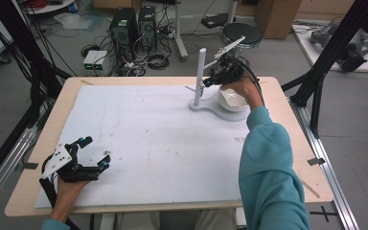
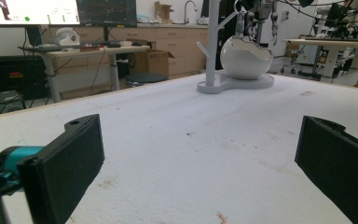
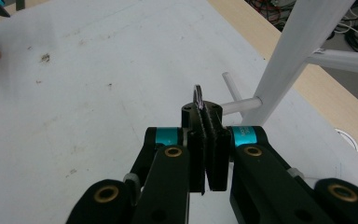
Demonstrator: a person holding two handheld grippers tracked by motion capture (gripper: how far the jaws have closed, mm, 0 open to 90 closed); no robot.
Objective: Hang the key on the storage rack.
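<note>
A white stand (image 1: 200, 72) with an upright post and short side pegs rises at the far right of the mat; a white bowl (image 1: 232, 99) sits on its base. My right gripper (image 1: 206, 82) is at the post, shut on a small metal ring (image 3: 198, 95). The ring's upper arc pokes out above the closed jaws, just left of a low peg (image 3: 242, 103) on the post (image 3: 298, 51). My left gripper (image 1: 96, 151) rests open on the mat at the near left, nothing between its jaws. From the left gripper (image 2: 200, 158), the stand (image 2: 213, 46) and bowl (image 2: 245, 58) stand far ahead.
A white foam mat (image 1: 163, 139) covers most of the wooden table (image 1: 278, 91). A teal sleeve (image 1: 268, 163) reaches across the right side. Black frame bars stand off both sides of the table. Computers, cables and a stool sit on the floor beyond the far edge.
</note>
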